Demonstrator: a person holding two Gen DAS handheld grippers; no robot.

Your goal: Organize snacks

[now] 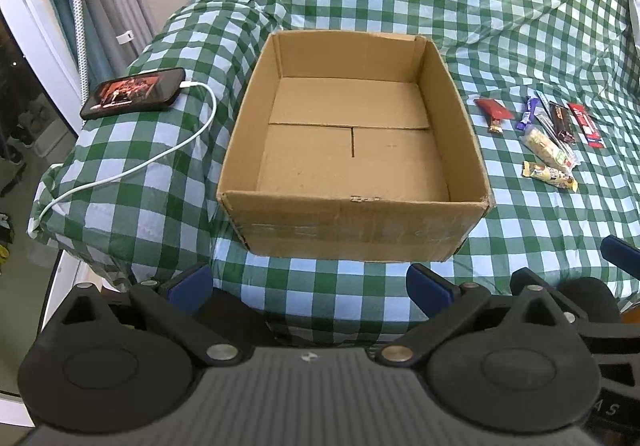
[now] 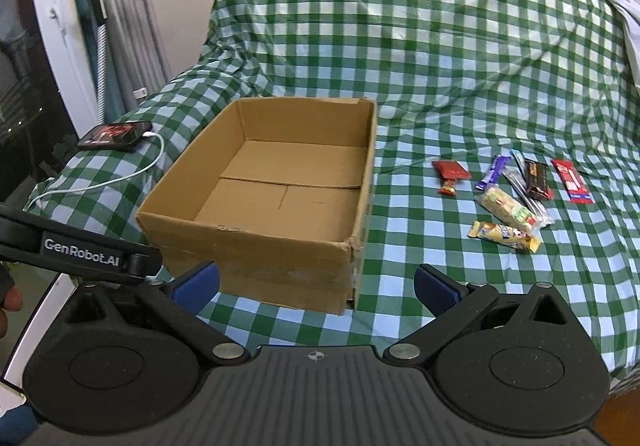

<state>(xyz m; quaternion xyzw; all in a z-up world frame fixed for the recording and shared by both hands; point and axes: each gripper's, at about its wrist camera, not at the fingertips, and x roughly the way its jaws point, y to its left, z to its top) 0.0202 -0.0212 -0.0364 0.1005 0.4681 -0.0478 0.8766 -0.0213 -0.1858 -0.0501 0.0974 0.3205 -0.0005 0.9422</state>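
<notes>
An open, empty cardboard box stands on the green checked cloth. To its right lie several wrapped snacks: a red packet, a purple bar, a dark brown bar, a red bar, a pale cereal bar and a yellow bar. My left gripper is open and empty in front of the box. My right gripper is open and empty near the box's front right corner.
A phone with a lit screen lies on the covered armrest at the left, with a white cable plugged in. The sofa back rises behind the box. Curtains and a door frame stand at far left.
</notes>
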